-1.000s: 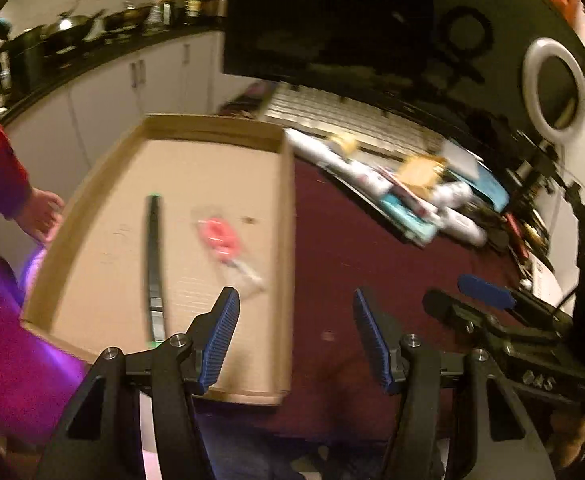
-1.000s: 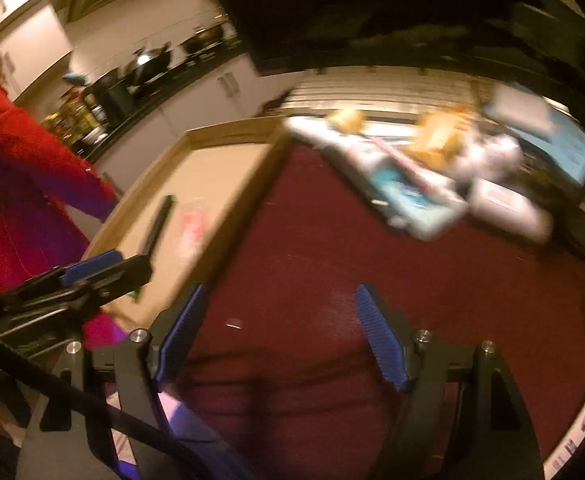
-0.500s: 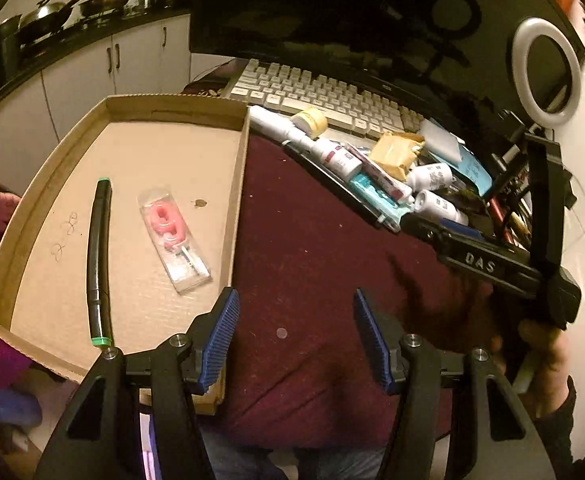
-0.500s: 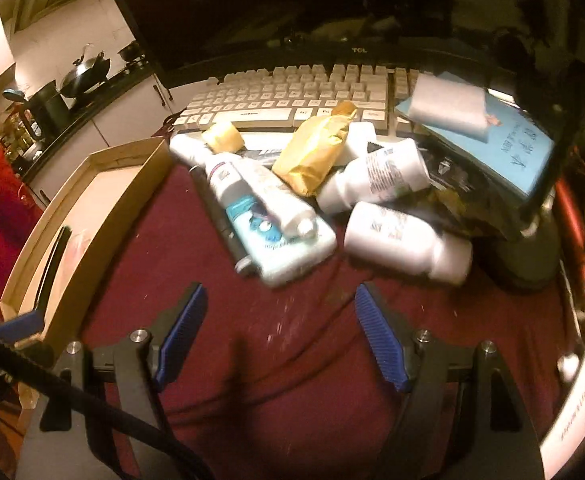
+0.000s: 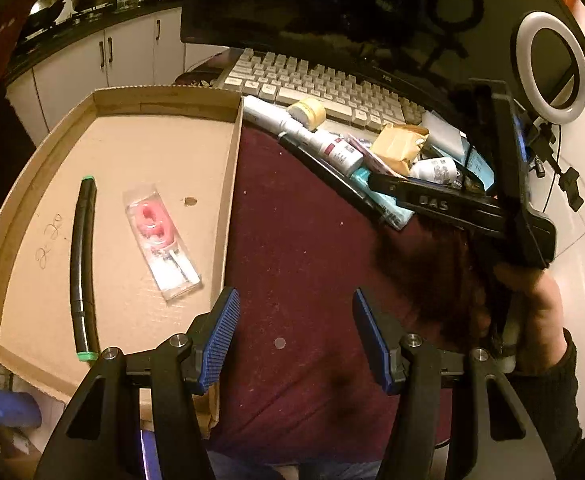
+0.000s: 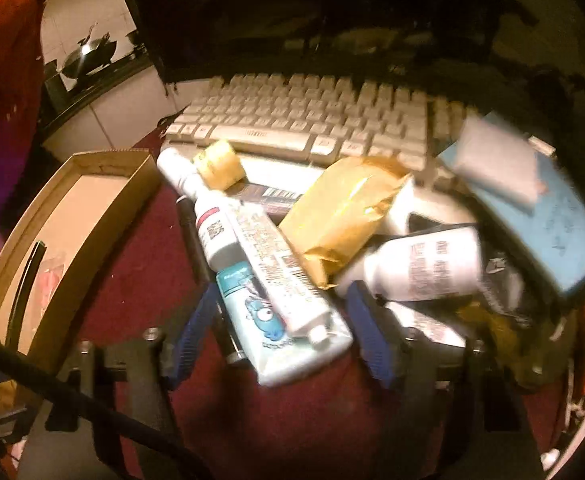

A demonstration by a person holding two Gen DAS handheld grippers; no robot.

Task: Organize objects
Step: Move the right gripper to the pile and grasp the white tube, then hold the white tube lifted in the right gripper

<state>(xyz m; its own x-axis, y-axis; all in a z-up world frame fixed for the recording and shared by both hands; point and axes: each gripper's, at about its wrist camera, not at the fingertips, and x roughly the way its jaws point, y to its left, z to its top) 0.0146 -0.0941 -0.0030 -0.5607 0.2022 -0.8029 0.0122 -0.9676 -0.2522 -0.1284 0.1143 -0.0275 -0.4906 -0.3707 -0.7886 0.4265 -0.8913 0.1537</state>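
While the right gripper (image 6: 280, 330) has just been closing around the light-blue tube (image 6: 288, 332) at the pile's near edge, its fingers not yet pressing, it should clamp squarely before lifting towards the cardboard tray (image 6: 104, 216).

Matt cardboard tray (image 5: 228, 184) (cloth (image 5: 300, 240) beside)

White cabinets (image 5: 128, 52) under a dark counter (image 5: 92, 12); ring light (image 5: 552, 64) glows right.
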